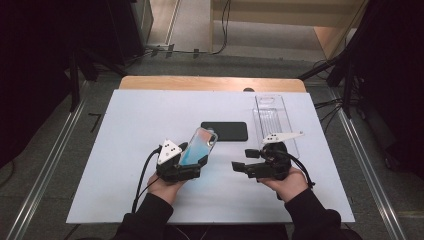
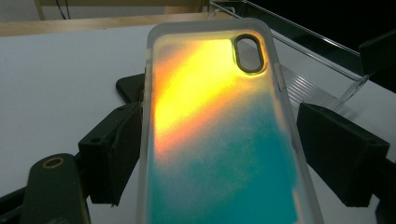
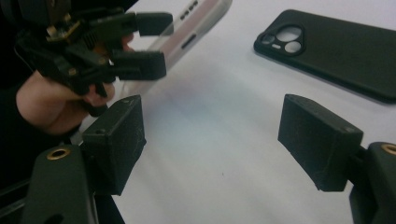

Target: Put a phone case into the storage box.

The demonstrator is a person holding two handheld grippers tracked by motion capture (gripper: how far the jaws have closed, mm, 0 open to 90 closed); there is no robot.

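Figure: fitting a case to a phone, grasp stage. Your left claw [image 1: 196, 156] is closed across the width of the phone case [image 1: 198, 146], a translucent shell tinted orange to teal, and holds it tilted up off the tabletop [image 1: 125, 150]. In the left gripper view the two pads bear on the case's long edges [image 2: 219, 135], with the camera cut-out [image 2: 248, 52] at the far end. Your right claw [image 1: 242, 166] stands wide open with nothing between its pads; in the right gripper view it looks across bare tabletop toward the black phone [image 3: 336, 49], which lies flat with its lenses up. In the high view the phone [image 1: 224, 131] sits just beyond the case, and a clear plastic tray [image 1: 272, 120] lies to its right.

To do this step well, keep the left grip on the rims rather than the flexible back, so the shell does not bow. Judged from the layout, the open right claw should steady the phone by its long edges. Match the cut-out end to the lens end before lowering the case.
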